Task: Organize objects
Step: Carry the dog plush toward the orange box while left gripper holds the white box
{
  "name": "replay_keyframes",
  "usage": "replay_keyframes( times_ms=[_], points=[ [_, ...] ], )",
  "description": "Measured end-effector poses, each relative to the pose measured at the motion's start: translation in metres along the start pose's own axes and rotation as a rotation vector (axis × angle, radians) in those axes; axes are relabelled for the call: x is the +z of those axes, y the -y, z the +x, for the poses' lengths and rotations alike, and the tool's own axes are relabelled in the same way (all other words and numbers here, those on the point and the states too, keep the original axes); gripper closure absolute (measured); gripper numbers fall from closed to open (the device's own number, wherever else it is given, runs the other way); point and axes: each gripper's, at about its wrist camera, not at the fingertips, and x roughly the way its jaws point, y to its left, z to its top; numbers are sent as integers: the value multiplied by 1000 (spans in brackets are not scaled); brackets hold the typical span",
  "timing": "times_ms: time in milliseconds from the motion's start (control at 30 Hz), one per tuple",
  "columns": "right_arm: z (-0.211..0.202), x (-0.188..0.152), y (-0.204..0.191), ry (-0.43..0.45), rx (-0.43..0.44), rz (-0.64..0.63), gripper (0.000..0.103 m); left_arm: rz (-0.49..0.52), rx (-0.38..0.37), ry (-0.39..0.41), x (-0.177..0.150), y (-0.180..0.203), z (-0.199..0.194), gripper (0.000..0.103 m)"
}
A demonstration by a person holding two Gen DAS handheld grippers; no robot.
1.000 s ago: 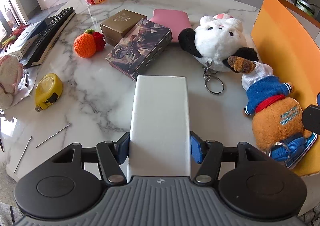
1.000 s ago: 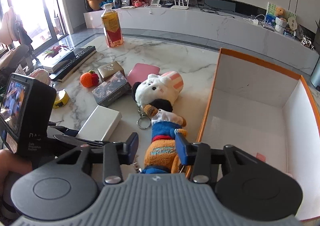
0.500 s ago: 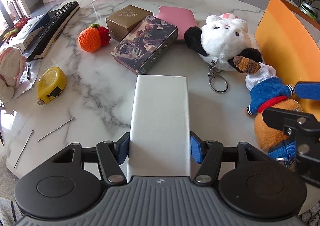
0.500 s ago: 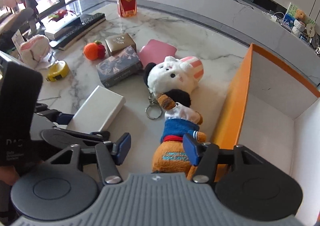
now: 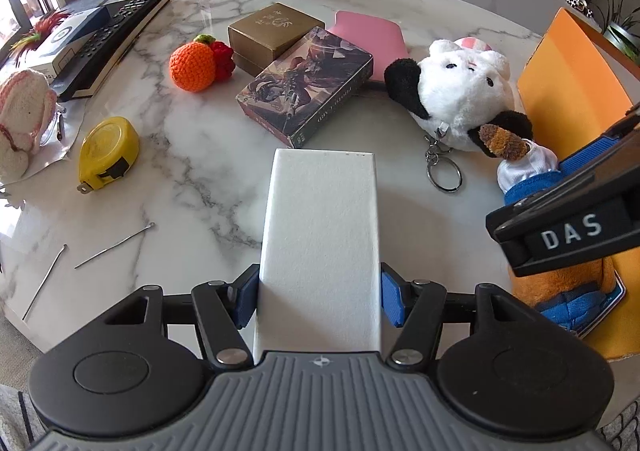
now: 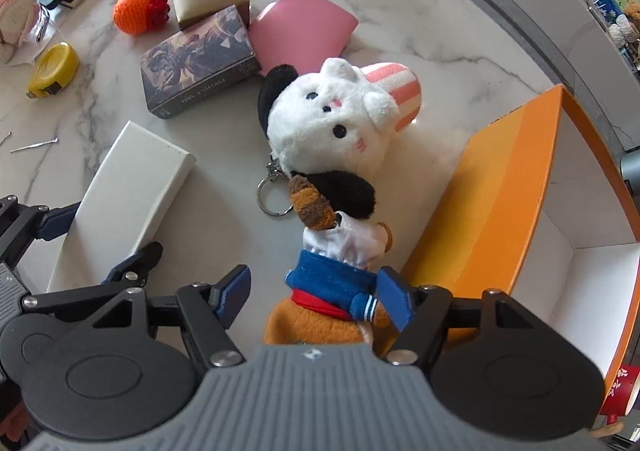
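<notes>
Near the table's front edge, the left gripper (image 5: 318,301) has its pads clamped on the white box (image 5: 320,235), while the right gripper (image 6: 314,293) hangs over the orange plush doll (image 6: 340,291), jaws opening with the doll between them, not yet pinched. The doll lies against the outer wall of the orange box (image 6: 500,187) at the table's right edge. Looks like the pick-up step: next, close on the doll and carry it over that wall.

Doll (image 6: 340,291) beside box (image 6: 500,191); plush (image 6: 332,119) behind doll; card pack (image 6: 196,63) left.
</notes>
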Motion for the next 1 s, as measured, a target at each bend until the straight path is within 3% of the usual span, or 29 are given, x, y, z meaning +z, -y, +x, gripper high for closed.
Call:
replay_keyframes(
  times_ms=[133,233,333,467,733,800,1000],
  points=[
    [12,5,-14,-36,-38,-21,32,0,-3,-3,-1,-1,0,33],
    [7,5,-13,-9,64,46,33,-2,0,-4,-1,-3,-1,33],
    [5,5,-11,-18,174,106,44,-3,8,-7,0,-4,0,33],
    [10,1,-21,-30,45,36,34,20,20,-9,-1,-2,0,33],
    [8,-16,-10,0,105,89,31,58,11,-9,-3,3,-2,33],
    [4,-20,-6,11,111,87,23,73,10,-9,-4,3,-8,32],
    [6,-28,-9,-5,128,19,22,169,30,-23,-11,11,-10,28]
  ],
)
